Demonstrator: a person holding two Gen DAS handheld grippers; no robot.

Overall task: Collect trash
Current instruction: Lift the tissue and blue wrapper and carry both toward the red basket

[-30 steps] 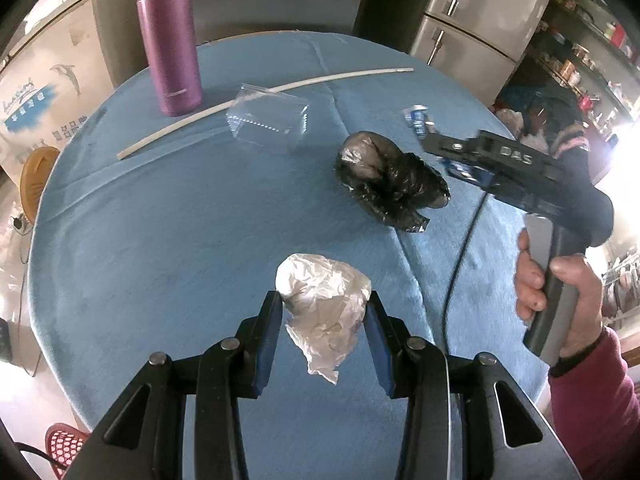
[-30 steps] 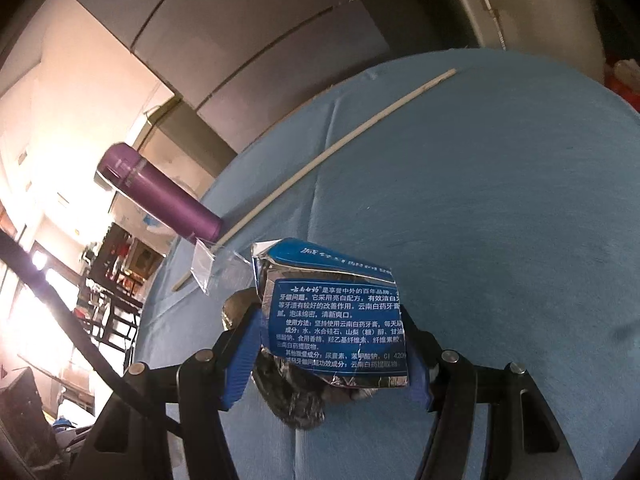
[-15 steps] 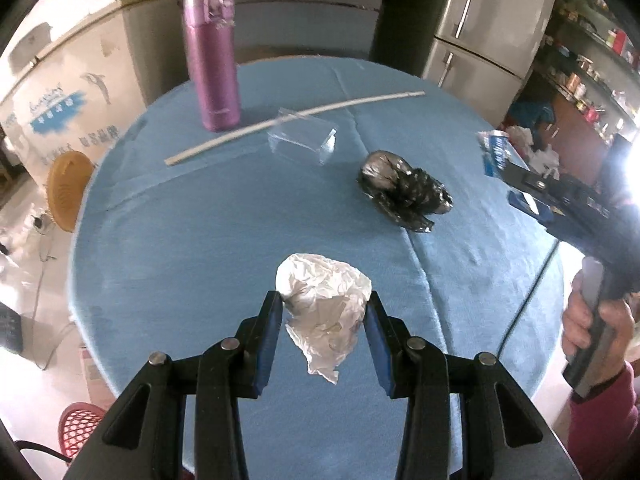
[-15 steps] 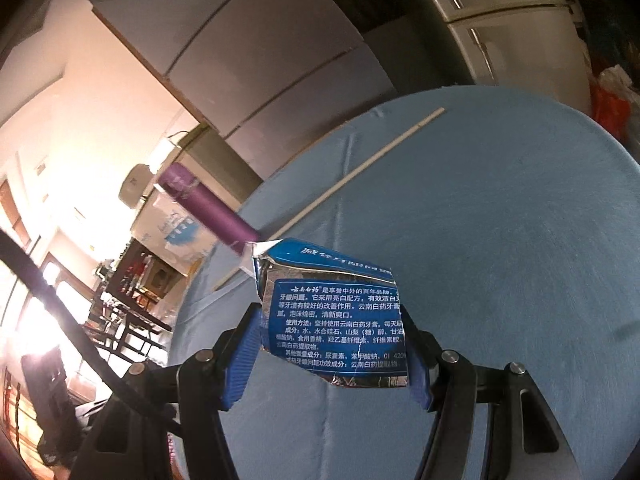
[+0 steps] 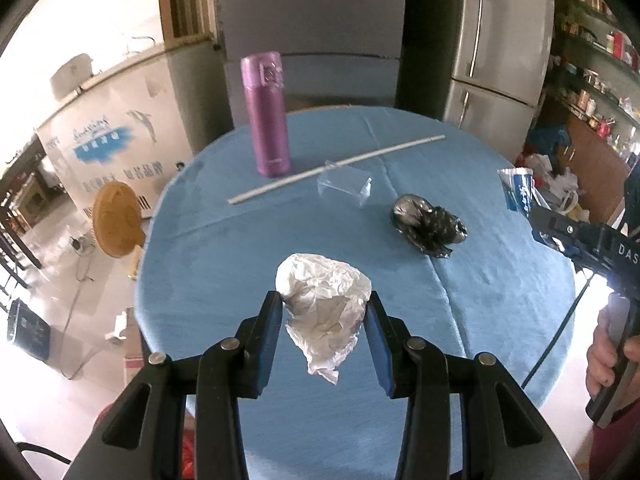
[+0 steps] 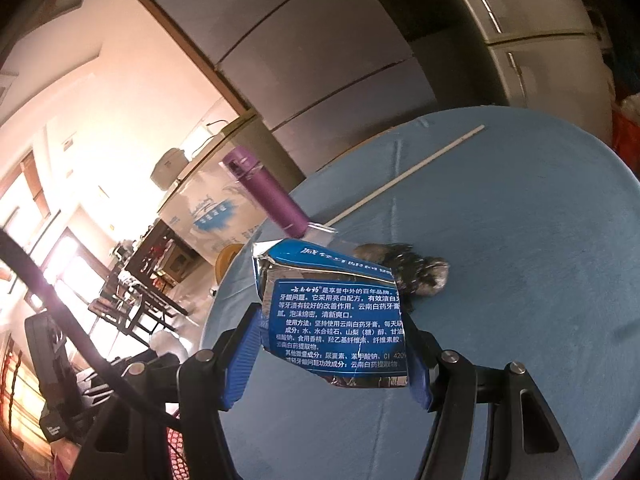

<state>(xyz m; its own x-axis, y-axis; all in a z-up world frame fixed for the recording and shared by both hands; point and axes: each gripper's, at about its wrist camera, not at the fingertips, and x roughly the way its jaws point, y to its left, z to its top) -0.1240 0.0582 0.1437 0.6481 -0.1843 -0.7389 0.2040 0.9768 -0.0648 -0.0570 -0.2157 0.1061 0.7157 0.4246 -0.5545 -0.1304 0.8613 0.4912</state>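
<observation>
My left gripper [image 5: 322, 316] is shut on a crumpled white paper wad [image 5: 324, 300], held above the round blue table [image 5: 224, 256]. My right gripper [image 6: 334, 340] is shut on a flattened blue toothpaste box [image 6: 336, 316] with white print; the same box [image 5: 518, 190] and the gripper's body show at the right edge of the left wrist view, gripped by a person's hand [image 5: 606, 360]. A crumpled black plastic bag [image 5: 428, 226] [image 6: 416, 270] lies on the table. A clear plastic container [image 5: 344, 182] sits beyond it, near the far side.
A purple thermos [image 5: 268, 116] [image 6: 266, 196] stands upright at the table's far left. A long white stick [image 5: 336, 168] [image 6: 404, 178] lies across the far part. Refrigerators stand behind the table. A red mesh basket [image 6: 176, 452] is on the floor below the near edge.
Both grippers have pulled up and back from the table with their loads, so the table looks smaller and farther. The right gripper has moved to the right, away from the black bag.
</observation>
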